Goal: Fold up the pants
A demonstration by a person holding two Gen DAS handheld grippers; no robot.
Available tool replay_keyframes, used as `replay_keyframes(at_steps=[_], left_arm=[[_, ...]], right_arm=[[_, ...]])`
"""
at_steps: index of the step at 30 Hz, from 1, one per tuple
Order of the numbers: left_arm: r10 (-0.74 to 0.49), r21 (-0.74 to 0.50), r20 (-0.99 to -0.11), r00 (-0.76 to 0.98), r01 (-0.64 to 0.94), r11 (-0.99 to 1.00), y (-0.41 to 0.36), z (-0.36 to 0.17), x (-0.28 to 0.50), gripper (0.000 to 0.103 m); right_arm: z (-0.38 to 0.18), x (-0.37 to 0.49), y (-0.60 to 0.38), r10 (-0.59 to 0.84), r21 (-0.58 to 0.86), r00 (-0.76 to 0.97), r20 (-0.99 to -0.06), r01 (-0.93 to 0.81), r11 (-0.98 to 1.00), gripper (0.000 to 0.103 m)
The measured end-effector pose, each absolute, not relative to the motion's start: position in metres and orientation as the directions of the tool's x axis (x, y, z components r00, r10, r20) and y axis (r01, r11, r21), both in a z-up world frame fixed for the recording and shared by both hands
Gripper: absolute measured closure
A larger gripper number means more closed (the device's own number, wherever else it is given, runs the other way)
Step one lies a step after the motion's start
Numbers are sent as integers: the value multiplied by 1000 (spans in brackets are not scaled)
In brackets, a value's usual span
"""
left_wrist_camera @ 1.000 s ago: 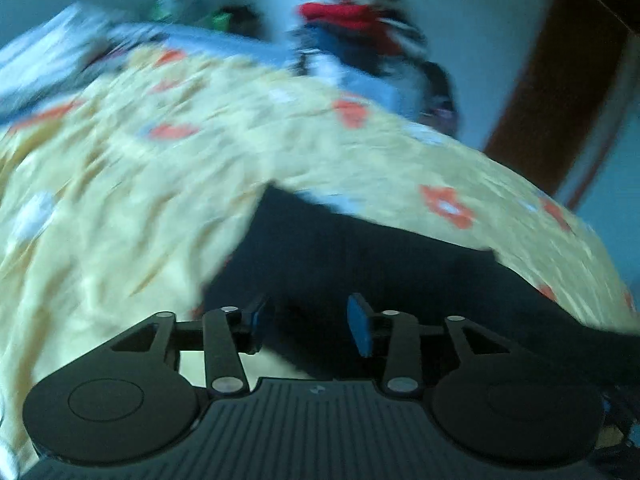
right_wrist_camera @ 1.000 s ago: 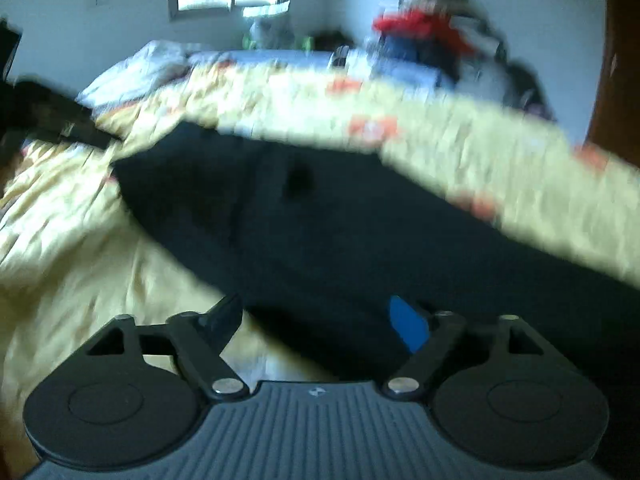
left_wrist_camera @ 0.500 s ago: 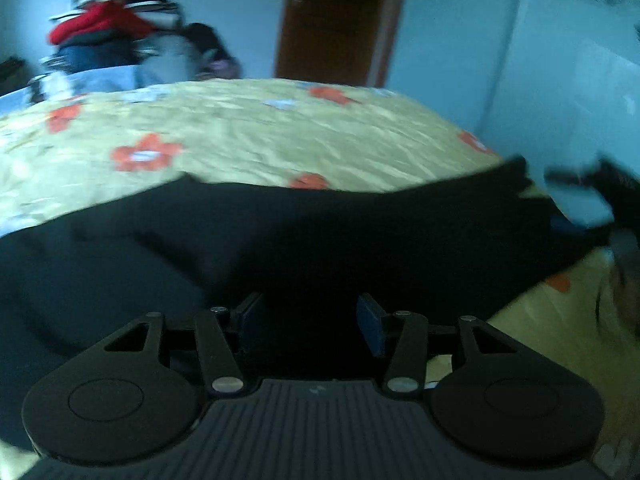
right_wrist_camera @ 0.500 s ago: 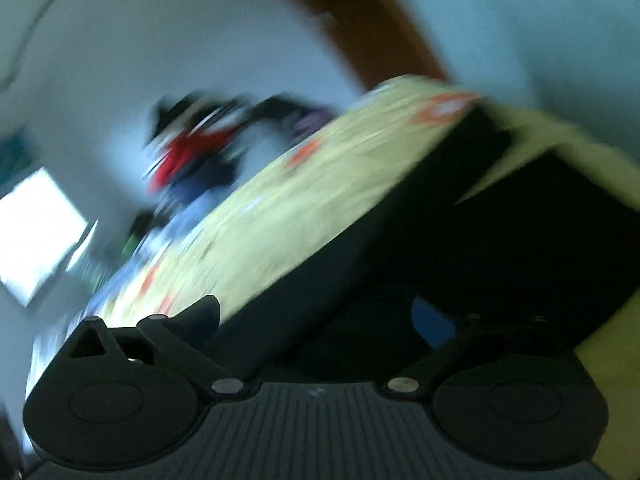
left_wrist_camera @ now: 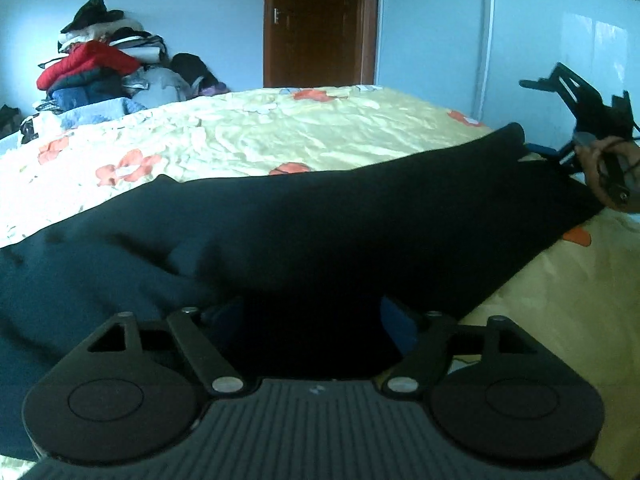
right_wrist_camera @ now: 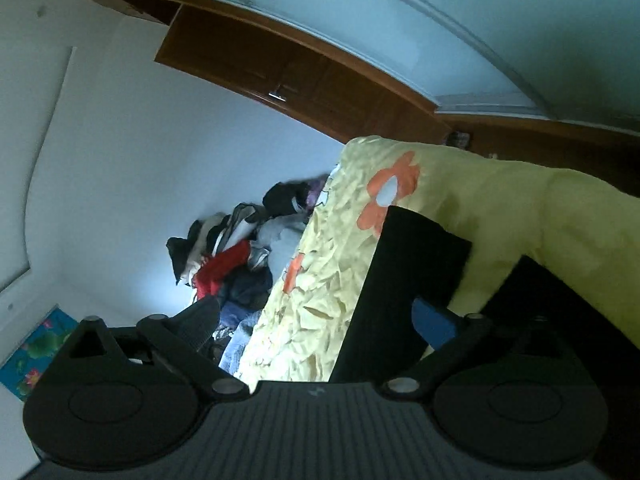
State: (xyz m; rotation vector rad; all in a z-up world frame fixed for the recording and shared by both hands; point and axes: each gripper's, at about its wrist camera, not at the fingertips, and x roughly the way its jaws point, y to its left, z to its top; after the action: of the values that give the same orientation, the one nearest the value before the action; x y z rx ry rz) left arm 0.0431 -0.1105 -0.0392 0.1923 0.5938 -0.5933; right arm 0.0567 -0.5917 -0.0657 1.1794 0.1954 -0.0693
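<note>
Left gripper (left_wrist_camera: pixel 312 320) is opening its jaws, and black pants (left_wrist_camera: pixel 320 232) fill the gap between them; the blue pads are half hidden by the dark cloth, so I cannot tell for sure if they press it, but they seem to stand apart from the fold. The pants lie across the bed (left_wrist_camera: pixel 280 136), which has a yellow cover with orange flowers, and they stretch as one long dark band from the near left side of the bed to its right edge. At that right edge of the bed a hand (left_wrist_camera: pixel 608 176) holds the right gripper (left_wrist_camera: pixel 560 152), just beside the far end of the pants. In the right wrist view the picture is rolled on its side. Right gripper (right_wrist_camera: pixel 316 316) has its jaws spread wide; one black strip of the pants (right_wrist_camera: pixel 392 288) passes between the fingers, near the blue pad (right_wrist_camera: pixel 434 322), and the other finger is well apart from it, in front of the wall. The pads do not close on the cloth there. A second dark part of the pants is at the lower right of this view, with a fold of the yellow cover between the two parts. Behind the bed, against the wall, sits a pile of clothes (left_wrist_camera: pixel 100 72) with a red jacket on it, and a brown door (left_wrist_camera: pixel 320 24) is to the right of the pile.
</note>
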Motion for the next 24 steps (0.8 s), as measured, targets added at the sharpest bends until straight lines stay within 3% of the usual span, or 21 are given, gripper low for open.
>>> replay_keyframes(at_steps=[10,14,18,21,24], left_arm=[[-470,0,-576,669,575,818,-111,-40,44,23],[-472,-6,-576,667,574,819,-109,-40,45,22],[-473,-7,-577,666,575,818,-109,-40,45,20],[-471,-4,-579,666,575,818,-109,-41,46,18],[-471,-7,-579,665,573,819,-109,-41,46,16]], right_arm=[[-60,77,-589,-21,850,948,-317,293,437,0],[-66,70,-584,-76,868,956,-283,289,403,0],[-67,78,-579,46,875,959,-279,235,424,0],[-67,84,-585,48,884,961,-272,230,406,0],[-74,74,-598,-96,920,969,-227,246,304,0]])
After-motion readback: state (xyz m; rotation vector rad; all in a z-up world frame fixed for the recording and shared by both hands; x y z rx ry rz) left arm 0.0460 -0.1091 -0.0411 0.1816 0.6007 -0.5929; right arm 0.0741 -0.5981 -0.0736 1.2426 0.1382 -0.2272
